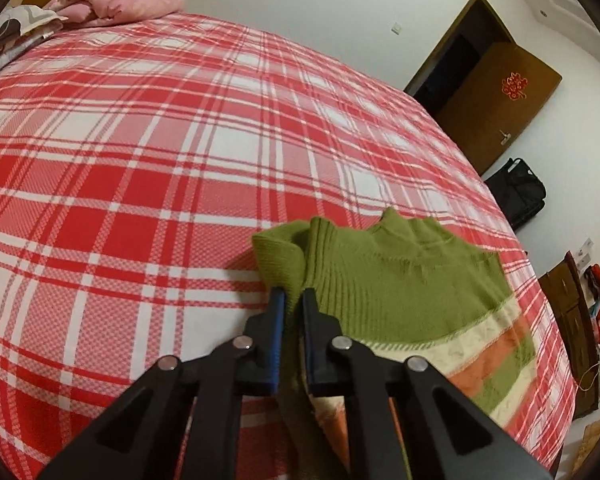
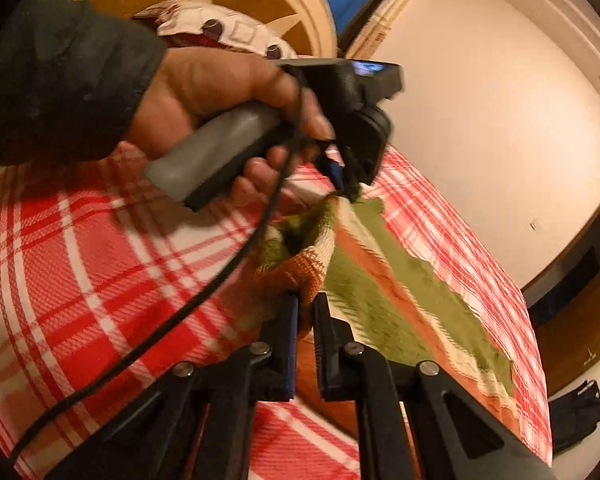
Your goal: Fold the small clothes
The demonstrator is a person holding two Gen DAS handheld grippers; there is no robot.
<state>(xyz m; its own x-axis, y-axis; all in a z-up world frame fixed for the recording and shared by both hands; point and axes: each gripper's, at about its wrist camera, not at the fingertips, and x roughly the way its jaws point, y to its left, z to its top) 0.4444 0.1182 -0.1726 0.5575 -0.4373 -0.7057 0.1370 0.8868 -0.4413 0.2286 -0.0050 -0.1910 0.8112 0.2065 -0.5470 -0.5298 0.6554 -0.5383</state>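
Covering the big bed, a red-and-white checked sheet [image 1: 148, 152] holds a soft green knitted sweater [image 1: 404, 280] with cream and orange stripes, near a white wall, while the left gripper [image 1: 293, 294] and right gripper [image 2: 306, 300] both pinch its ribbed edges tight.

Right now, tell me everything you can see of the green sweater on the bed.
The green sweater is a small ribbed knit with a raised collar and bands of cream and orange across its lower part. It lies partly flat on the red and white plaid bedspread, with one edge lifted and bunched. The left hand-held gripper is shut on a green fold, with a rolled cuff beside it. The right hand-held gripper is shut on the striped orange edge, so the cloth hangs between the two.
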